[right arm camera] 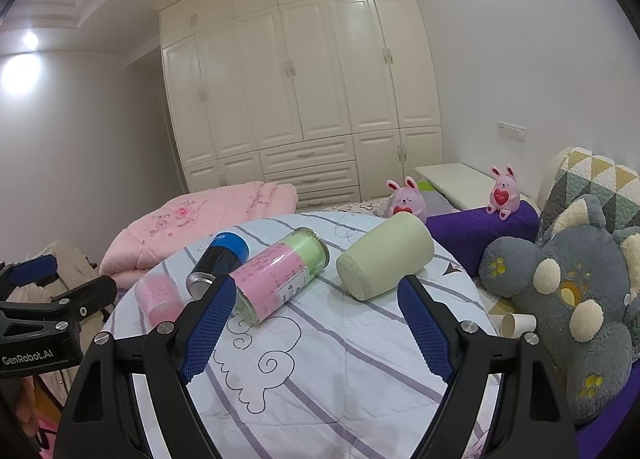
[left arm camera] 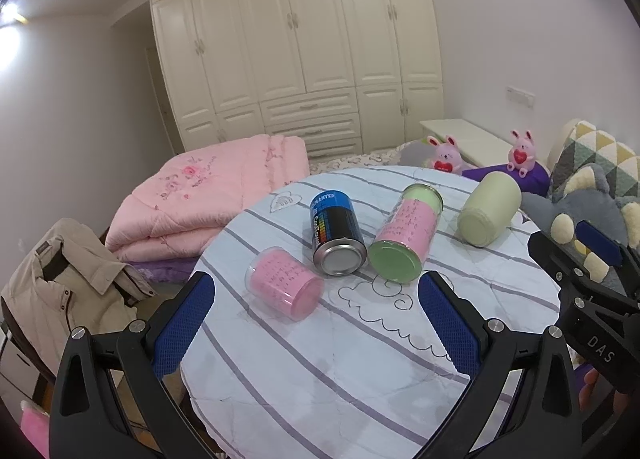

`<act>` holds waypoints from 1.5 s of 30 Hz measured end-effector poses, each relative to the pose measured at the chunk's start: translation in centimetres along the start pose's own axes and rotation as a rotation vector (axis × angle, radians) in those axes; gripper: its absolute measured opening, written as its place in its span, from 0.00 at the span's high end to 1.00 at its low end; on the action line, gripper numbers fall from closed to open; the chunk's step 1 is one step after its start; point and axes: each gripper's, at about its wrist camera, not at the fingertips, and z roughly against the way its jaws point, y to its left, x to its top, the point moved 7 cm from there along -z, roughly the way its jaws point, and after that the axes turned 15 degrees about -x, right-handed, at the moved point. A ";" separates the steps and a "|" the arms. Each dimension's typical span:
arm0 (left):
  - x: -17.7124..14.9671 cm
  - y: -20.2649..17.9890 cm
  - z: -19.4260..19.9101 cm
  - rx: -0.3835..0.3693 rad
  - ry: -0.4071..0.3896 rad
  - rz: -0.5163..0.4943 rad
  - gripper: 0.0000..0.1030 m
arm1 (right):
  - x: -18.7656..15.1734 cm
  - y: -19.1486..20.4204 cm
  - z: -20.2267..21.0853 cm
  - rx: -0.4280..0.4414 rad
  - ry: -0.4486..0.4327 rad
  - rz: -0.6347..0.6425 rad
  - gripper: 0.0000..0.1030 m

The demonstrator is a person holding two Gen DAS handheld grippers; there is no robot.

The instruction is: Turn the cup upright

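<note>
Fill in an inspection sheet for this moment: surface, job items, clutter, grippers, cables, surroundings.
Surface: round table under a striped cloth with cloud drawings.
Job's things: four containers lying on their sides: pink cup, blue can, pink-and-green jar, pale green cup.
Clutter: small paper cup beside the table, on its side.
Grippers: left gripper and right gripper open, holding nothing, short of the containers.
Cables: nothing seen.
Surroundings: wardrobe, pink quilt, grey plush toy.

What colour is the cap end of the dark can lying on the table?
Blue. The can shows it best in the left wrist view, at its far end.
</note>
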 end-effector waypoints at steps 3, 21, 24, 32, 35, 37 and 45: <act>-0.1 0.2 0.0 -0.004 0.001 0.006 0.00 | 0.0 0.1 0.0 -0.003 0.001 0.002 0.18; -0.3 0.8 -0.5 -0.022 0.002 0.033 0.00 | -0.4 1.0 -0.4 -0.001 0.018 0.031 0.18; -0.4 0.9 -0.5 -0.024 0.002 0.037 0.00 | -0.5 1.0 -0.5 -0.001 0.024 0.035 0.18; -0.4 0.9 -0.7 -0.032 0.008 0.041 0.00 | -0.4 1.1 -0.4 -0.003 0.025 0.040 0.18; -0.4 1.0 -0.7 -0.034 0.008 0.042 0.00 | -0.4 1.1 -0.4 -0.002 0.026 0.039 0.18; -0.4 0.9 -0.8 -0.035 0.010 0.044 0.00 | -0.5 1.2 -0.5 -0.003 0.027 0.042 0.18; -0.5 0.9 -0.9 -0.037 0.015 0.039 0.00 | -0.5 1.3 -0.6 -0.004 0.026 0.045 0.18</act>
